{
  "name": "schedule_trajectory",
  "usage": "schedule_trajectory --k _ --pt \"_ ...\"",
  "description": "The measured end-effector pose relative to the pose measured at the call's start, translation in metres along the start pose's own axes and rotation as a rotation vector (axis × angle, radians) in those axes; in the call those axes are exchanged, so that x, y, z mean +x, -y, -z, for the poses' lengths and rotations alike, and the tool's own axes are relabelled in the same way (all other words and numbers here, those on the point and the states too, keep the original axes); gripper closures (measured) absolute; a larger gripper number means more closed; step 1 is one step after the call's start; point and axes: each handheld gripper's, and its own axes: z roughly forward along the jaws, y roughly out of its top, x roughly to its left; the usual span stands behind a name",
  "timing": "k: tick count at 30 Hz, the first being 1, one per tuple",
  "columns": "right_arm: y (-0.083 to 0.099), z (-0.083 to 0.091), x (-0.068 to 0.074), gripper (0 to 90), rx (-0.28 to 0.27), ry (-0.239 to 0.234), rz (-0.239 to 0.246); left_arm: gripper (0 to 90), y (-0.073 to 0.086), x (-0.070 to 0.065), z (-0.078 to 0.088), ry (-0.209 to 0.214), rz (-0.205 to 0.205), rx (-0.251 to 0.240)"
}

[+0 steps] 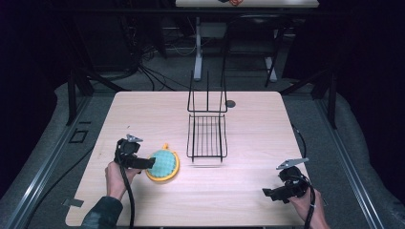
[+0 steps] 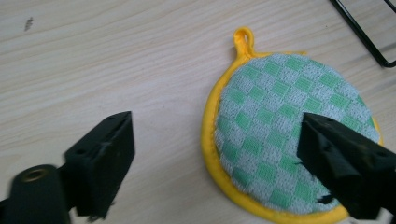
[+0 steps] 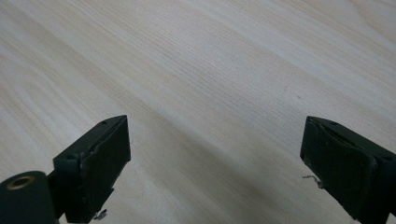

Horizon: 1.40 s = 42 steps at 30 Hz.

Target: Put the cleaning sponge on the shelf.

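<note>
Left gripper (image 1: 149,163) sits near the table's (image 1: 143,109) front-left corner, jaws spread wide and gripping nothing. In the left gripper view one jaw hangs over bare wood, the other over the checked face of the pot holder (image 2: 285,135); I judge I'm straddling its yellow rim to pinch it there. The pot holder lies flat just beside that gripper, hanging loop (image 2: 243,35) pointing toward the far edge.

Mid-table, toward the far edge: black wire rack (image 1: 207,136), upright back and flat grid base, close to the pot holder but apart from it. Likely where the pot holder belongs.

Right gripper (image 1: 267,193) by the front-right corner, jaws released, bare wood between them. Parked well clear, I judge, leaving the left its room.
</note>
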Motion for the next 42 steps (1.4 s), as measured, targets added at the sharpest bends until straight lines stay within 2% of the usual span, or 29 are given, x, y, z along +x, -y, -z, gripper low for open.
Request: schedule_trajectory --k 1,2,3,4,6,7,9,11,14,15,25,27,29,36,42 --pt "0.0 0.001 0.0 8.1 0.001 -0.002 0.002 18.2 -0.001 -0.001 -0.003 0.0 -0.002 0.001" --pt "0.0 0.001 0.0 8.1 0.001 -0.002 0.002 18.2 -0.003 -0.001 -0.005 0.0 0.001 0.01" --pt "0.0 0.001 0.0 8.1 0.0 0.001 0.001 27.7 -0.004 -0.002 -0.007 -0.002 -0.002 0.012" --pt "0.0 0.001 0.0 8.1 0.0 0.001 0.001 27.7 -0.004 -0.003 -0.009 0.003 -0.004 0.019" --pt "0.0 0.002 0.0 8.2 -0.004 0.0 -0.001 36.0 -0.006 -0.004 -0.014 0.005 -0.009 0.032" --pt "0.0 0.002 0.0 8.2 -0.004 -0.001 -0.002 36.0 -0.006 -0.005 -0.015 0.008 -0.008 0.036" --pt "0.0 0.001 0.0 8.2 -0.001 -0.004 0.001 43.9 -0.006 -0.004 -0.019 0.013 -0.004 0.048" --pt "0.0 0.001 0.0 8.2 0.001 -0.002 0.004 46.1 -0.005 -0.004 -0.021 0.024 -0.001 0.055" --pt "0.0 0.001 0.0 10.6 0.001 -0.001 0.005 58.0 -0.003 -0.006 -0.023 0.053 -0.005 0.058" --pt "0.0 0.002 -0.001 10.6 -0.001 -0.007 -0.006 65.4 -0.002 -0.007 -0.023 0.058 -0.013 0.055" --pt "0.001 0.004 0.0 10.5 -0.008 0.001 0.002 76.5 0.002 -0.015 -0.025 0.035 -0.035 0.044" --pt "0.001 0.005 -0.001 10.5 -0.008 0.009 0.013 78.6 0.003 -0.016 -0.025 0.029 -0.047 0.043" --pt "0.001 0.004 -0.001 10.5 -0.01 0.009 0.003 82.2 0.003 -0.018 -0.025 0.019 -0.059 0.036" --pt "0.001 0.003 0.0 10.5 -0.001 0.004 0.003 85.4 0.002 -0.02 -0.023 0.006 -0.074 0.028" --pt "0.001 0.002 -0.001 10.5 -0.003 0.003 -0.003 87.1 0.0 -0.019 -0.019 0.021 -0.072 0.016"
